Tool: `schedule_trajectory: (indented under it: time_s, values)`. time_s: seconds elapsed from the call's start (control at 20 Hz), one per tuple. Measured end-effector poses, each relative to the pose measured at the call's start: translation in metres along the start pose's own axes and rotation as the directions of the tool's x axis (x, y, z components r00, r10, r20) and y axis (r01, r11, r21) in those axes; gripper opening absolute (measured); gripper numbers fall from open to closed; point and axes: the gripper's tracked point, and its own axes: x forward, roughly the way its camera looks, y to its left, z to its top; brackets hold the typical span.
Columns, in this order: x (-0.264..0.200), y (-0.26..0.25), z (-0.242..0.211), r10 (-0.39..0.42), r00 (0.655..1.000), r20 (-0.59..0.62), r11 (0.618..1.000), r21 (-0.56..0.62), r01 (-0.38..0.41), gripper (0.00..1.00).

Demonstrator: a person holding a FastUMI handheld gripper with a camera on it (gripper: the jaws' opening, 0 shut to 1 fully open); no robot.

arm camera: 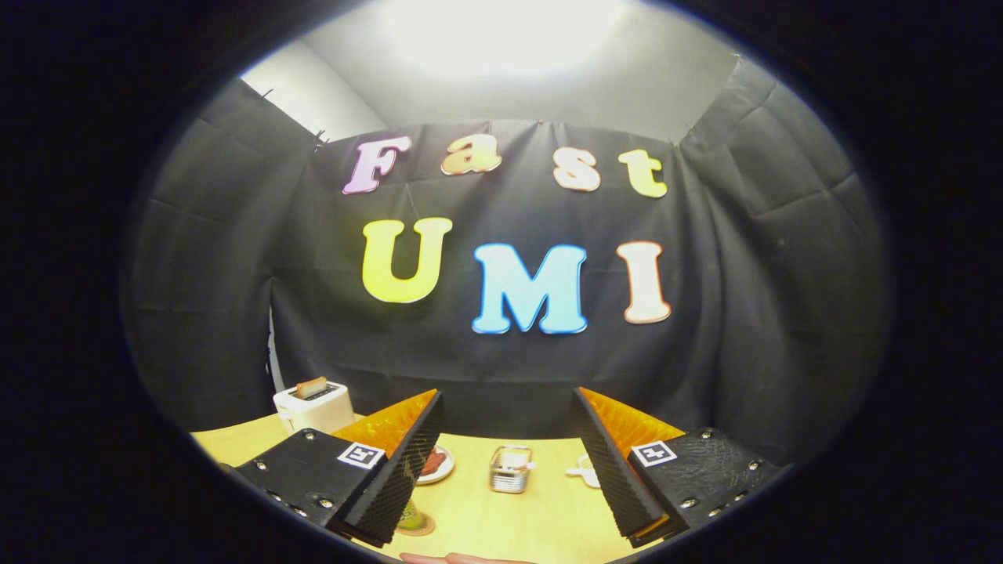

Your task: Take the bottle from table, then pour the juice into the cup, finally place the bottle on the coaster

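A: Status on the jaws?

B: I'm holding my gripper (508, 462) wide apart above the table (541, 517), nothing between the fingers (392, 470).

A: Bottle?

B: It's sitting on a coaster (415, 530) near the table's front edge, mostly hiding behind my left finger; only the green base (410, 515) is showing. Can't tell more.

A: What else?

B: A metal basket (510, 468) is sitting mid-table between the fingers, a plate (435, 464) left of it, a toaster (313, 405) at the far left corner.

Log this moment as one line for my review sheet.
fingers: open, nothing between | beyond them: metal basket, plate | toaster: far side of table | bottle: untouched
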Motion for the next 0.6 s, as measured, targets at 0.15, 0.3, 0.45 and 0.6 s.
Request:
schedule_trajectory:
  time_s: [0.15,0.3,0.45,0.6]
  values:
    - [-0.025,-0.010,0.042,0.002,1.000,0.009,1.000,-0.005,-0.002,0.99]
    - [-0.044,-0.018,0.080,-0.009,1.000,0.021,1.000,0.001,0.009,0.99]
    - [-0.056,-0.022,0.101,-0.007,1.000,0.026,1.000,-0.025,0.007,0.99]
    - [-0.058,-0.031,0.106,-0.022,0.999,0.027,0.998,-0.060,0.024,0.98]
